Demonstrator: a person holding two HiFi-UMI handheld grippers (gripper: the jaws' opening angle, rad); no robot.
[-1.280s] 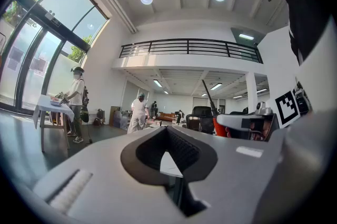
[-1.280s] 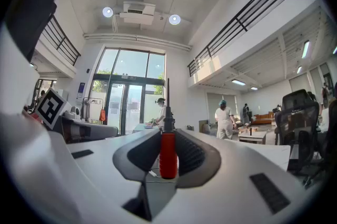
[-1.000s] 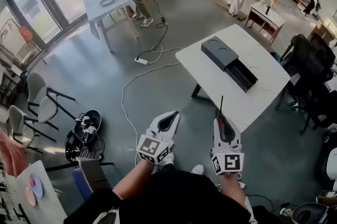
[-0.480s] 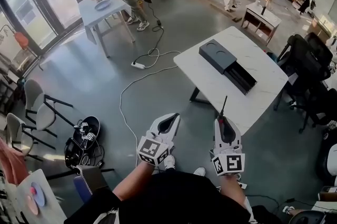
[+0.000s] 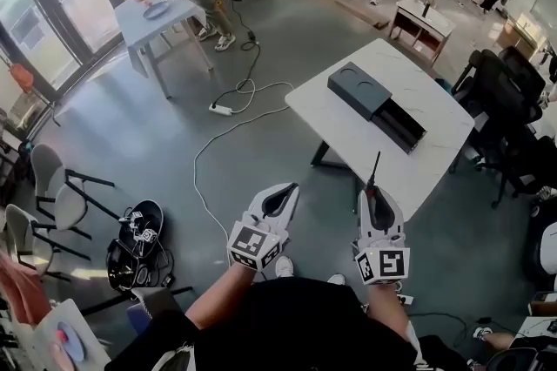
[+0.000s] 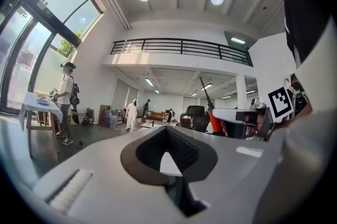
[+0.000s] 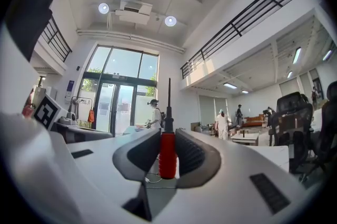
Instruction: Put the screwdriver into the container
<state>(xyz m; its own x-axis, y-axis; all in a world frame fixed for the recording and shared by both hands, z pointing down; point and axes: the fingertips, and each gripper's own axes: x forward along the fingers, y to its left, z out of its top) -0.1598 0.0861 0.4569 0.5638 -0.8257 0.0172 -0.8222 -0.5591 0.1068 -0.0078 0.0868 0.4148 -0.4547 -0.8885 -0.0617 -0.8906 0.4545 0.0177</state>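
Now we clamp the screwdriver (image 7: 167, 157) in the right gripper (image 5: 374, 193), left gripper (image 6: 167, 132) closed empty, and a loose grip may tip it beside the container (image 5: 376, 104).

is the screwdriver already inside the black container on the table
No, the screwdriver is clamped in the right gripper, apart from the container lying on the table.

Screwdriver (image 7: 168, 149) tip — too small (indistinct)
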